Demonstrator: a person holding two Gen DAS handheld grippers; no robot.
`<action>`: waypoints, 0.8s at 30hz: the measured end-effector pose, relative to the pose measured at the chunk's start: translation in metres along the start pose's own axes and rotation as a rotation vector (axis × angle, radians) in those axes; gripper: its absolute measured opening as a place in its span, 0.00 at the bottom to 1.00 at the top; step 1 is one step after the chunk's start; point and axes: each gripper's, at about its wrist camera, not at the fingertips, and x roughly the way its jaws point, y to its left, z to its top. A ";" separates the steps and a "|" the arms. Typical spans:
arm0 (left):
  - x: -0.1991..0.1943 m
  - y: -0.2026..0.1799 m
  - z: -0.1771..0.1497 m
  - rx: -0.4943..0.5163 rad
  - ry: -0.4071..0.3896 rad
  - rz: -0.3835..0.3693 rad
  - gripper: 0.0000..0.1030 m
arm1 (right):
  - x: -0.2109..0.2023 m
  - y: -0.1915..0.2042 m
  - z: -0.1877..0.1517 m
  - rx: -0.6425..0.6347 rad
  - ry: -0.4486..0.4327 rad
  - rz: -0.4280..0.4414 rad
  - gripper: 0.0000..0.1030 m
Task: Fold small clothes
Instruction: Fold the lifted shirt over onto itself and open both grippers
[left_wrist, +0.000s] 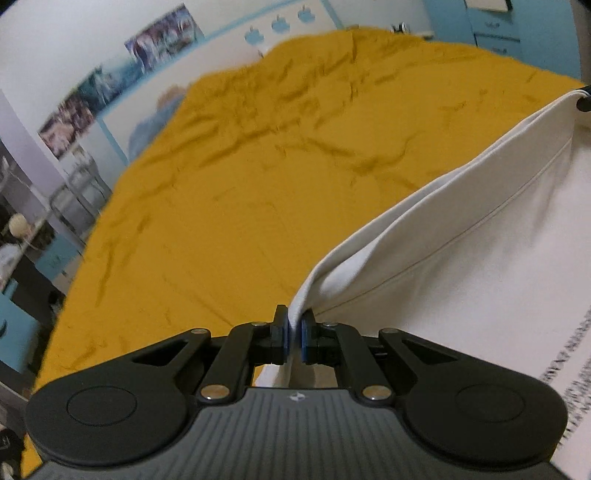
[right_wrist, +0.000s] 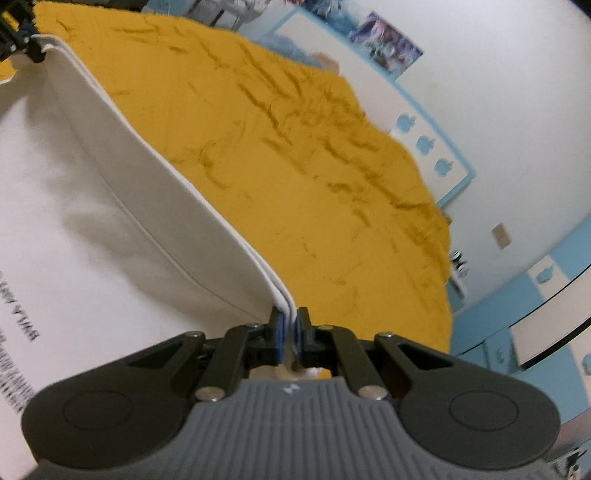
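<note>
A white garment (left_wrist: 461, 229) with black printed lettering hangs stretched between my two grippers above a mustard-yellow bedspread (left_wrist: 240, 166). My left gripper (left_wrist: 294, 332) is shut on one end of its doubled hem. The same white garment (right_wrist: 110, 206) fills the left of the right wrist view, where my right gripper (right_wrist: 290, 328) is shut on the hem's other end. The taut edge runs from each gripper to the other one: the right gripper (left_wrist: 584, 99) shows at the far right edge, the left gripper (right_wrist: 22, 33) at the top left corner.
The wrinkled yellow bedspread (right_wrist: 314, 147) covers the bed ahead of both grippers. White walls with blue trim and posters (left_wrist: 162, 37) stand behind it. Blue cabinets (right_wrist: 535, 314) are to the right, shelving and clutter (left_wrist: 22, 236) to the left.
</note>
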 end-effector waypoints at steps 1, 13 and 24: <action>0.007 -0.001 -0.002 -0.004 0.010 -0.006 0.07 | 0.010 0.003 -0.001 0.010 0.011 0.007 0.00; 0.030 0.019 -0.011 -0.140 0.022 0.045 0.49 | 0.071 0.008 -0.001 0.116 0.037 -0.014 0.41; -0.043 0.084 -0.034 -0.437 -0.018 -0.073 0.48 | 0.003 -0.058 -0.049 0.579 0.067 0.112 0.37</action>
